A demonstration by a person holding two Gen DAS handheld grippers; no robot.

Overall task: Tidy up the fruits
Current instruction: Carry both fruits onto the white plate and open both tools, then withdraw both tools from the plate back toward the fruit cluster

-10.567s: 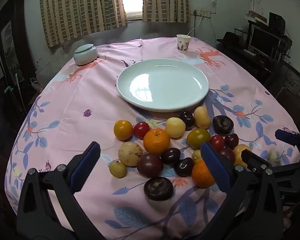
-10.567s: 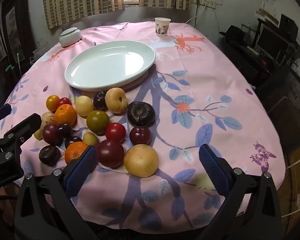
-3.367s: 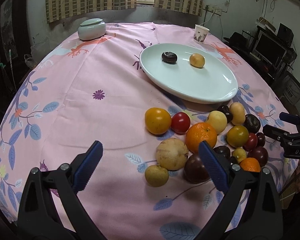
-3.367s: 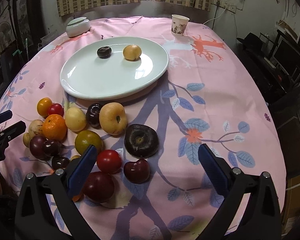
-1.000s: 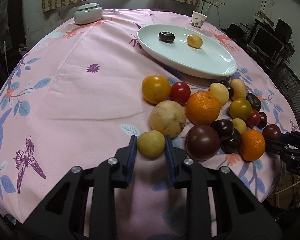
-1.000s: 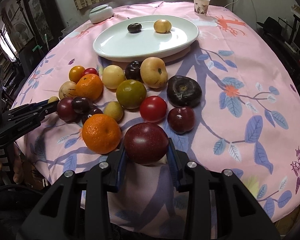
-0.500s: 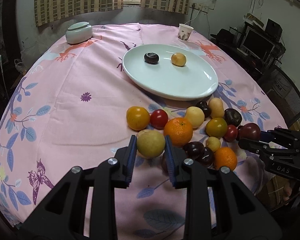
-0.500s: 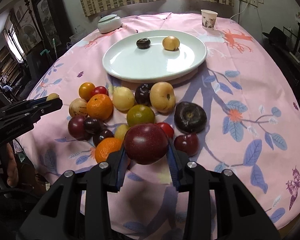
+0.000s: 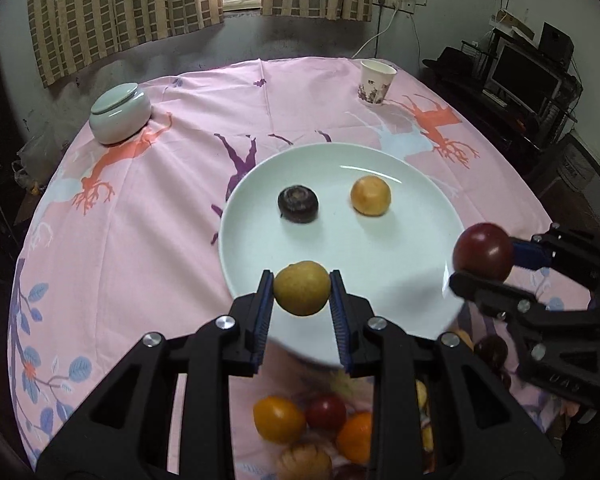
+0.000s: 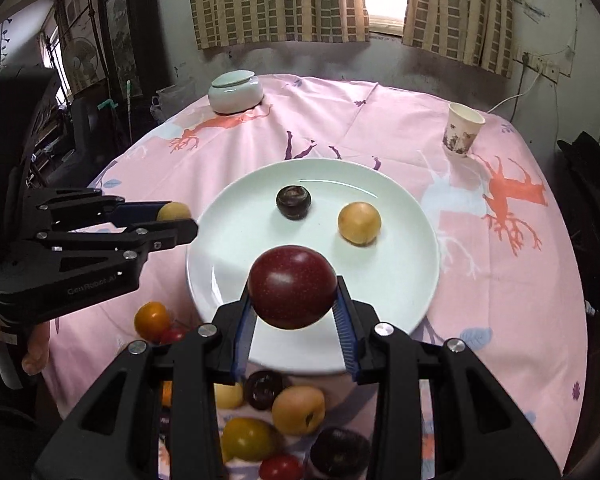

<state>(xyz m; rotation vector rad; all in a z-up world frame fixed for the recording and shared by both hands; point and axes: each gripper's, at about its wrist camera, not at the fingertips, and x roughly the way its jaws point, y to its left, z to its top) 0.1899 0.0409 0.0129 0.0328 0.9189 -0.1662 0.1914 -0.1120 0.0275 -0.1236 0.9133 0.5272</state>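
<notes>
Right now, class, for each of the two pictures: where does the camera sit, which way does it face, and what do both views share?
Left wrist: on the left gripper, facing down over the plate; its fingers clamp a yellow fruit.
Right wrist: on the right gripper, facing likewise; its fingers clamp a dark red plum, fingertips of a hand at left.
Shared: plate, both held fruits, lidded jar, paper cup.

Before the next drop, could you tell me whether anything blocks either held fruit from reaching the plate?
Nothing visible does: the near part of the plate is bare; the dark fruit and yellow fruit sit farther back.
</notes>
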